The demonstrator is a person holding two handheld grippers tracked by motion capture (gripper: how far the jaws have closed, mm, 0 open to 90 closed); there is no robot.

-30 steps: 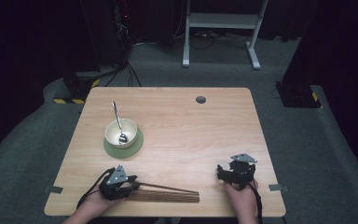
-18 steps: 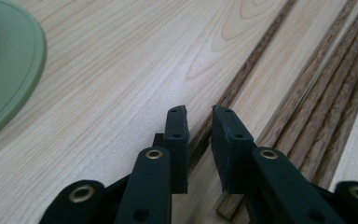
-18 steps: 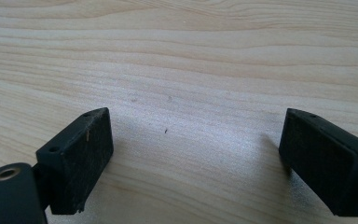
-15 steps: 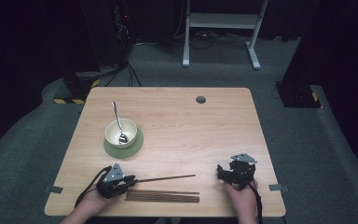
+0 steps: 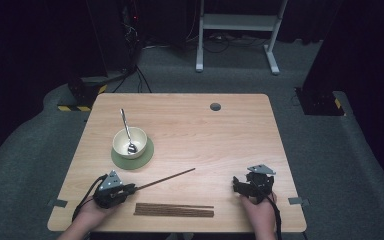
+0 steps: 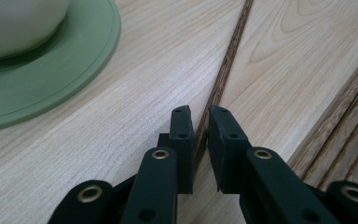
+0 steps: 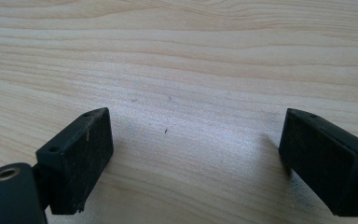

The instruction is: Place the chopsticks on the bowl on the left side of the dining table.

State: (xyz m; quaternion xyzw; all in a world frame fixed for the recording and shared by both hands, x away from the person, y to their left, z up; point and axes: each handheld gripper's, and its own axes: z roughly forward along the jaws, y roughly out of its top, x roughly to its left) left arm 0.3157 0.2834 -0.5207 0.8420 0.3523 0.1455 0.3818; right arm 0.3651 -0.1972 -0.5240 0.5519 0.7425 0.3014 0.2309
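Note:
A single dark wooden chopstick slants from my left gripper toward the middle of the table. The gripper is shut on the chopstick's near end. In the left gripper view the chopstick runs away from between the nearly closed jaws of that gripper. A bundle of several chopsticks lies flat near the front edge, just right of the gripper, and shows as chopsticks at the right edge. My right gripper rests at the front right, open, with bare wood between its jaws.
A cream bowl with a metal spoon in it stands on a green coaster at the left middle. The coaster lies close ahead of the left jaws. A cable hole sits near the table's far edge.
My left gripper took one chopstick off the bundle and swung its far end away from the front edge, toward the table's middle. The right gripper stayed put.

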